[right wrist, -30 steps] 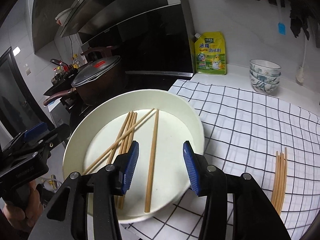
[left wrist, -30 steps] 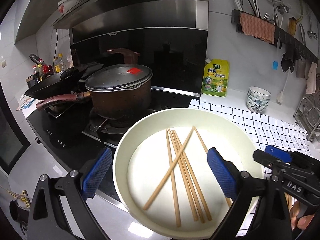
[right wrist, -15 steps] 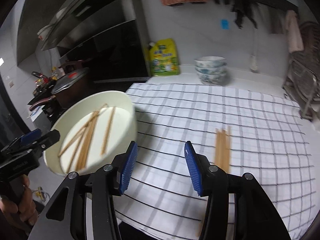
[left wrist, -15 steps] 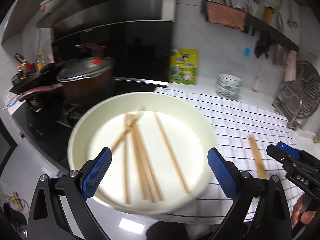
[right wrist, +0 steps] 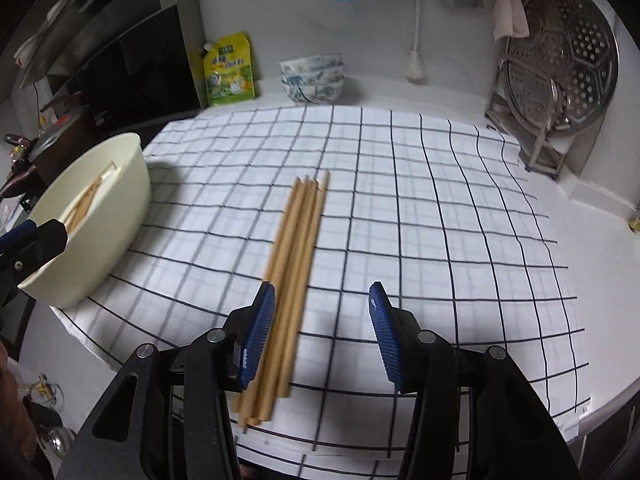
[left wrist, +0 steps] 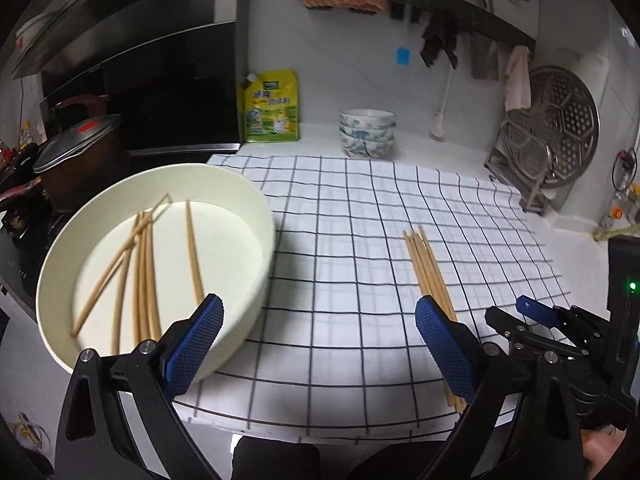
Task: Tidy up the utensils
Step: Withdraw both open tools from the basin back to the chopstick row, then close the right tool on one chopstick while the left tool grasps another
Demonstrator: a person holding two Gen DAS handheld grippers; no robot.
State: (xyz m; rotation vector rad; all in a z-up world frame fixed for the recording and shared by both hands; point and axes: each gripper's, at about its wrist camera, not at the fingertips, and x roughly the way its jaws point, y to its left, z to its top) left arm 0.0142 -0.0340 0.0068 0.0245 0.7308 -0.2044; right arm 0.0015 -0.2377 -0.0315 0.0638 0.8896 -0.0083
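A cream bowl [left wrist: 256, 216] at the left of the checked cloth [left wrist: 344, 240] holds several loose wooden chopsticks [left wrist: 144, 272]. A tidy bundle of chopsticks [left wrist: 430, 276] lies on the cloth to the right. My left gripper [left wrist: 318, 344] is open and empty, above the cloth between bowl and bundle. My right gripper [right wrist: 322, 332] is open and empty, over the near end of the bundle [right wrist: 296, 248], which lies by its left finger. The bowl [right wrist: 116, 208] shows at the left of the right wrist view.
A covered pot [left wrist: 76, 156] stands on the stove at far left. A yellow pouch [left wrist: 272, 108] and stacked bowls [left wrist: 366, 132] stand at the back wall. A metal steamer rack [left wrist: 552, 128] leans at the right. The counter edge is near me.
Both grippers have swung right, from over the bowl to over the cloth. The bundle has come under the right gripper. Both stay open.
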